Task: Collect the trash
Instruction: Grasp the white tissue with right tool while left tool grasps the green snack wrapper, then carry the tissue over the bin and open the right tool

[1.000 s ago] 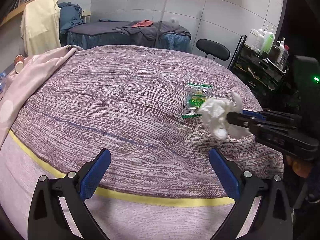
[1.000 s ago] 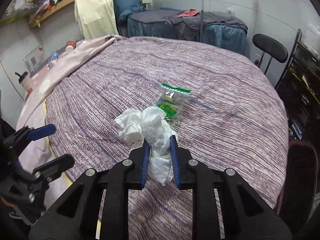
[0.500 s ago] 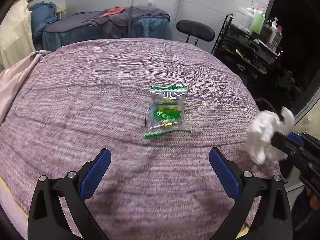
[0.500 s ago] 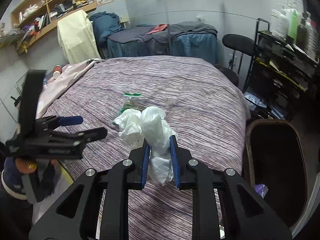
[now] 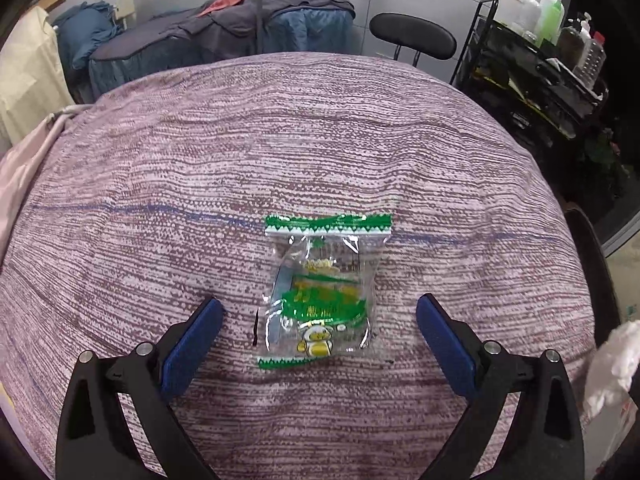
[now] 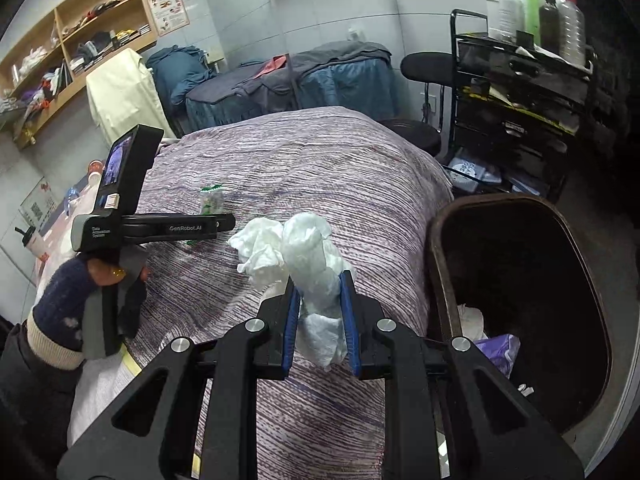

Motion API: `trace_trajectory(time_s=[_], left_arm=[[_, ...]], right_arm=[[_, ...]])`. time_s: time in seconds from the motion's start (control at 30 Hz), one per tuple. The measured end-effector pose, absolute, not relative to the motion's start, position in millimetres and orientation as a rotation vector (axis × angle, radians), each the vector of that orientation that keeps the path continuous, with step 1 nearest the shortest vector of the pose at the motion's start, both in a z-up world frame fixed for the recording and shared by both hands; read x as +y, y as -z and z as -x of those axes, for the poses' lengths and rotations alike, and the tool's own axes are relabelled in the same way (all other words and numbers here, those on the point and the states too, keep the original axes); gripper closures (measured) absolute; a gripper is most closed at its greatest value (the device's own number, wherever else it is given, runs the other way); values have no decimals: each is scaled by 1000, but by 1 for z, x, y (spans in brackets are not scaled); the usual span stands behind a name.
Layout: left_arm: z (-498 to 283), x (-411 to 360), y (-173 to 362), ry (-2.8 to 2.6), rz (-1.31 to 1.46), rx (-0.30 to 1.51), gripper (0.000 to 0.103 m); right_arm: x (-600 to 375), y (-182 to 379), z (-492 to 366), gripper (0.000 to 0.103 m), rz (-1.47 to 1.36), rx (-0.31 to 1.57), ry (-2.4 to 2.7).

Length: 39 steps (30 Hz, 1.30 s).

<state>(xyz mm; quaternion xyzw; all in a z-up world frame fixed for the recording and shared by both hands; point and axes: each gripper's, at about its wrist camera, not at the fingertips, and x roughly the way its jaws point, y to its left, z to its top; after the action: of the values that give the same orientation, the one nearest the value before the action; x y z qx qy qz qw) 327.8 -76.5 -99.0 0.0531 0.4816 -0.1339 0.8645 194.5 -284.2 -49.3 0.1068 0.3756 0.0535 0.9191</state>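
A clear plastic snack wrapper (image 5: 320, 292) with green edges lies flat on the purple striped bedspread (image 5: 280, 152). My left gripper (image 5: 318, 340) is open, its blue pads on either side of the wrapper's near end, just above the bed. My right gripper (image 6: 320, 308) is shut on a crumpled white tissue (image 6: 296, 252) and holds it above the bed's right edge, beside a dark brown trash bin (image 6: 440, 240). The tissue also shows at the right edge of the left wrist view (image 5: 616, 360). The wrapper is small and partly hidden behind the left gripper in the right wrist view (image 6: 211, 200).
The bin holds white and purple trash (image 6: 500, 352). A black shelf cart with bottles (image 6: 520, 92) and a black stool (image 6: 424, 68) stand right of the bed. A massage table with blue covers (image 5: 224, 40) is behind. Wall shelves (image 6: 72, 48) are at far left.
My left gripper has moved forward over the bed until its open pads flank the wrapper. My right gripper has swung right with the tissue, bringing the trash bin into its view.
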Motion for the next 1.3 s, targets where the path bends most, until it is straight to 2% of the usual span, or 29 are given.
trace_trajectory(time_s=[0.1,0.13,0.17,0.27,0.47,1.0,1.3], left_arm=[[-324,-83,97,255,-161,981,32],[-322,-85,96,263,-170,981,44],[-322,-85,97,270,-173,986,51],[-319,-88,97,268,-187,985,56],[-306,-91,88,293,-178,967,63],[-226,-125,39,442,-139,807,63],[-184,-167,32,566,-154,779,63]], right_arm=[[-291,52,-190,82,-238,771,-101],[-292,53,-189,82,-241,772,-100],[-294,53,-189,82,-243,772,-98],[-298,53,-185,82,-253,768,-94],[-312,53,-179,82,-274,754,-80],[-353,50,-142,82,-337,696,-15],[-384,54,-120,82,-363,671,61]])
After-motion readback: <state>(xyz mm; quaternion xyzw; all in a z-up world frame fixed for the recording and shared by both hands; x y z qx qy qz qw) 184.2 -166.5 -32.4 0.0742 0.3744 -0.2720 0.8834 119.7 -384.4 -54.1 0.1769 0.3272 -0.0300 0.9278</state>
